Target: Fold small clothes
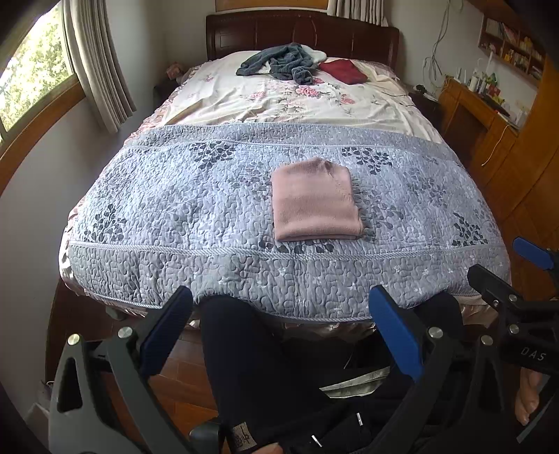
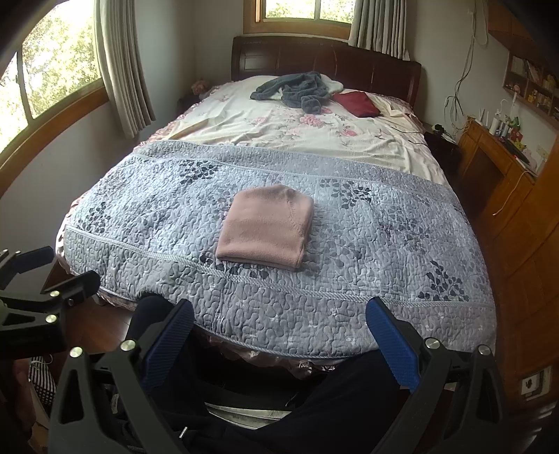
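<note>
A dusty-pink knit garment, folded into a neat rectangle [image 1: 316, 200], lay flat on the grey-blue quilted leaf-print bedspread [image 1: 174, 209] near the foot of the bed, its long axis running toward the dark wooden headboard [image 1: 300, 33] and its thick folded edge facing the foot. The left gripper [image 1: 279, 328] and right gripper [image 2: 279, 335] hovered level off the bed's foot, above the person's dark-trousered legs [image 1: 251, 356], jaws spread wide, holding nothing.

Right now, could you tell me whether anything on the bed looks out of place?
The pink garment lies neatly folded. Only the grey-blue garment stands out, crumpled in a heap near the headboard.
</note>
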### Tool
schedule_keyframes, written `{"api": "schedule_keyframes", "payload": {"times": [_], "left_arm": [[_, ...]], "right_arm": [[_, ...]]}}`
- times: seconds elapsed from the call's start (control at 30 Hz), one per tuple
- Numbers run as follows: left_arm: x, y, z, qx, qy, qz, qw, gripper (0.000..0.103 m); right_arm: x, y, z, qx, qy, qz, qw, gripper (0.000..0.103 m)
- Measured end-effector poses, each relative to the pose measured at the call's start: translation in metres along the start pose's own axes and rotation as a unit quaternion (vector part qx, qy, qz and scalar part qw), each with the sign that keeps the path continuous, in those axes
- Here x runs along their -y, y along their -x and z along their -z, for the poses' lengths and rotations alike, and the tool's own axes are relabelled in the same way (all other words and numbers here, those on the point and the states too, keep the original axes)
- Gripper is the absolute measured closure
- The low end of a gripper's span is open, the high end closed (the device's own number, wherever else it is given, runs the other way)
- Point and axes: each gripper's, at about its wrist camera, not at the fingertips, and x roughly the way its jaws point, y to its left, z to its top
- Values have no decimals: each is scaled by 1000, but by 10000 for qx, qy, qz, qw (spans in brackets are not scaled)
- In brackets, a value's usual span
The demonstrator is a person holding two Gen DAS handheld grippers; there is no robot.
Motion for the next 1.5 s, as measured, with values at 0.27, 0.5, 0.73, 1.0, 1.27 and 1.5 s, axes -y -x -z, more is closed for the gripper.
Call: {"api": "schedule_keyframes", "payload": {"times": [0.27, 0.5, 0.73, 1.0, 1.27, 1.5], "left_arm": [[-2, -4, 1, -35, 0, -18, 10000, 3], [-4, -6, -1, -35, 24, -28, 10000, 3], [-4, -9, -3, -76, 25, -26, 10000, 3], [-3, -14, -5, -130, 15, -28, 9999, 3], [-5, -15, -5, -143, 18, -31, 9999, 3], [-5, -16, -5, -146, 14, -33, 9999, 3]], "right_arm": [[-1, -1, 2, 12, 6, 3, 10000, 4], [0, -3, 1, -5, -9, -37, 10000, 4], [-1, -7, 2, -45, -18, -42, 10000, 4], [-2, -11, 4, -61, -7, -55, 10000, 4], [-2, -14, 4, -60, -12, -62, 10000, 4], [-3, -15, 4, -63, -10, -63, 10000, 4]]}}
